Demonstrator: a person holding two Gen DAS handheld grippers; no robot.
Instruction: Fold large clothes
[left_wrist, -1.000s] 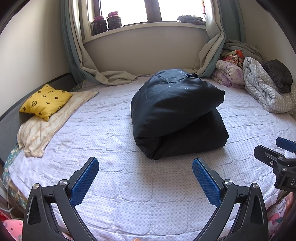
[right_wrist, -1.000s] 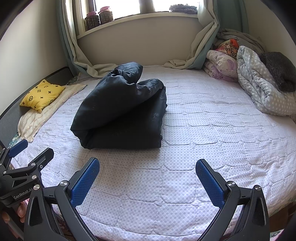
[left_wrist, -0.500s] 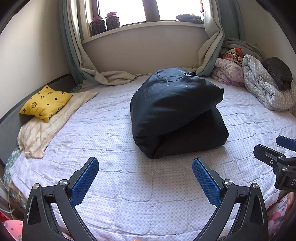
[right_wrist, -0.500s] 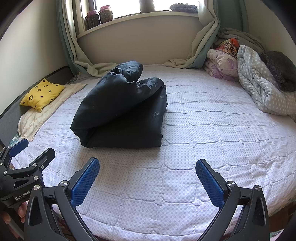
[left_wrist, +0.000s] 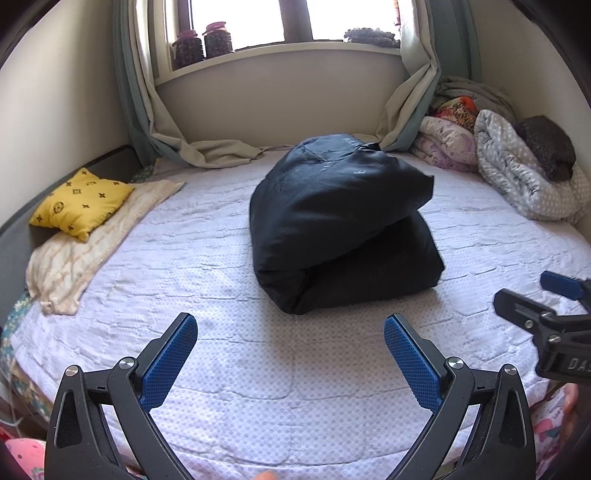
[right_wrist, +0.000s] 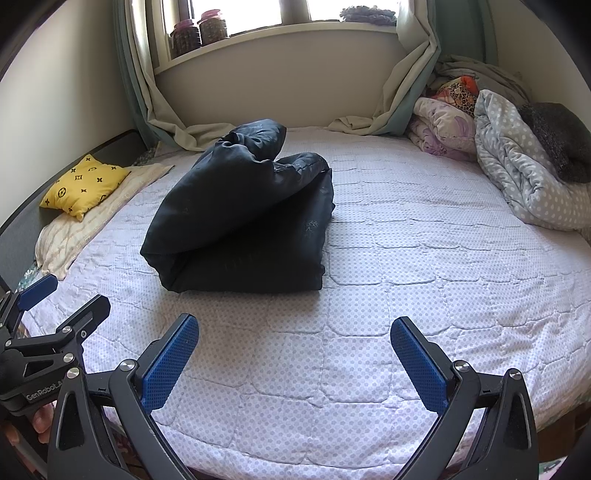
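Springing open is the risk: the puffy folded dark garment (left_wrist: 343, 229) gapes while left gripper (left_wrist: 290, 356) and right gripper (right_wrist: 295, 360) hover empty, jaws apart.

A home bedroom: quilted bed (left_wrist: 229, 387), pillow (left_wrist: 79, 201), curtains (left_wrist: 413, 107).

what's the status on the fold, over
Left hand-held gripper open, right hand-held gripper open, both empty. Dark jacket folded on bed. Nothing in the way.
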